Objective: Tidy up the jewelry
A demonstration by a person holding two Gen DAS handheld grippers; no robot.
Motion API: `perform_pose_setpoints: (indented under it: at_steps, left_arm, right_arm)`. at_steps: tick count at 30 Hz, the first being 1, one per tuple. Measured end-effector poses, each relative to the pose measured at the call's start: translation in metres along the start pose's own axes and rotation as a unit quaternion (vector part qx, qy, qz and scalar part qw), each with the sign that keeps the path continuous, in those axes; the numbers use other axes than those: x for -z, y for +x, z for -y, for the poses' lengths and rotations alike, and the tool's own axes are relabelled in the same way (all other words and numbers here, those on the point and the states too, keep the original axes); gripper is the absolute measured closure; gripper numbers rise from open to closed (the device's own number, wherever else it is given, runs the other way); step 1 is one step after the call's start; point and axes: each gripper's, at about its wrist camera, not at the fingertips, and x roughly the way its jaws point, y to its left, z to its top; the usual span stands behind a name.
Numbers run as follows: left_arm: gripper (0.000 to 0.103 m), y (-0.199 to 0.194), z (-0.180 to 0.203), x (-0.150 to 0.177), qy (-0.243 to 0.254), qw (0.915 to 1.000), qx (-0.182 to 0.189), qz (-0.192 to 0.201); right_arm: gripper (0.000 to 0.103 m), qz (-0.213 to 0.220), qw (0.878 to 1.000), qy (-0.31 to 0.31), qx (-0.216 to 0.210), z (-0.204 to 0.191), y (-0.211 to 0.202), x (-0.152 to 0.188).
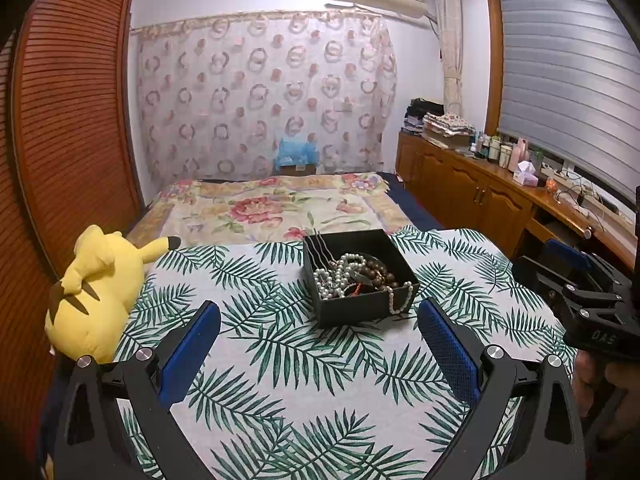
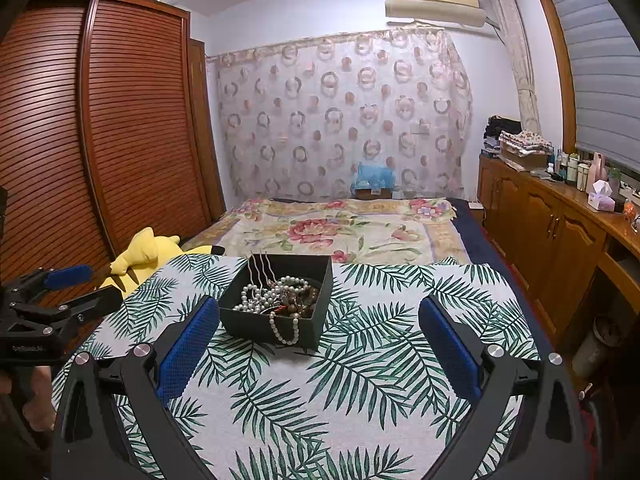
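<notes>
A black open box (image 1: pixel 362 309) (image 2: pixel 260 326) stands on the leaf-print tablecloth (image 1: pixel 304 380) (image 2: pixel 360 380). It holds a tangle of white pearl strands (image 1: pixel 340 276) (image 2: pixel 276 292), brown wooden beads (image 1: pixel 380 272) (image 2: pixel 308 300) and metal hairpins (image 1: pixel 320 246) (image 2: pixel 260 266). One pearl strand hangs over the box's near wall (image 1: pixel 400 300) (image 2: pixel 286 332). My left gripper (image 1: pixel 320 320) is open and empty, just short of the box. My right gripper (image 2: pixel 316 320) is open and empty, with its left finger beside the box. Each gripper shows at the edge of the other's view (image 1: pixel 560 276) (image 2: pixel 68 288).
A yellow plush toy (image 1: pixel 96 292) (image 2: pixel 148 252) lies at the table's left edge. A bed with a floral cover (image 1: pixel 272 208) (image 2: pixel 352 228) lies behind the table. A wooden cabinet with bottles (image 1: pixel 500 184) (image 2: pixel 560 220) runs along the right wall. A slatted wardrobe (image 1: pixel 72 120) (image 2: pixel 100 128) stands left.
</notes>
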Motion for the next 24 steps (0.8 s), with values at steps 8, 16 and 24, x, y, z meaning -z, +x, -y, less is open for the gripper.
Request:
perform_pose_setpoints:
  at_steps: [8, 16, 24]
  left_arm:
    - [0.008, 0.0, -0.0004, 0.0002, 0.0, 1.0, 0.0, 0.0]
    - [0.008, -0.0006, -0.0012, 0.0006, 0.0, 1.0, -0.001, 0.001]
    - [0.008, -0.0001, -0.0015, 0.0012, -0.001, 1.0, 0.0, 0.001]
  right_arm:
    - [0.002, -0.001, 1.0, 0.001, -0.001, 0.0014, 0.0015, 0.0021]
    - [0.002, -0.001, 1.0, 0.0, 0.0, 0.0027, 0.0054, 0.0067]
    - [0.002, -0.001, 1.0, 0.0, 0.0, 0.0028, 0.0054, 0.0063]
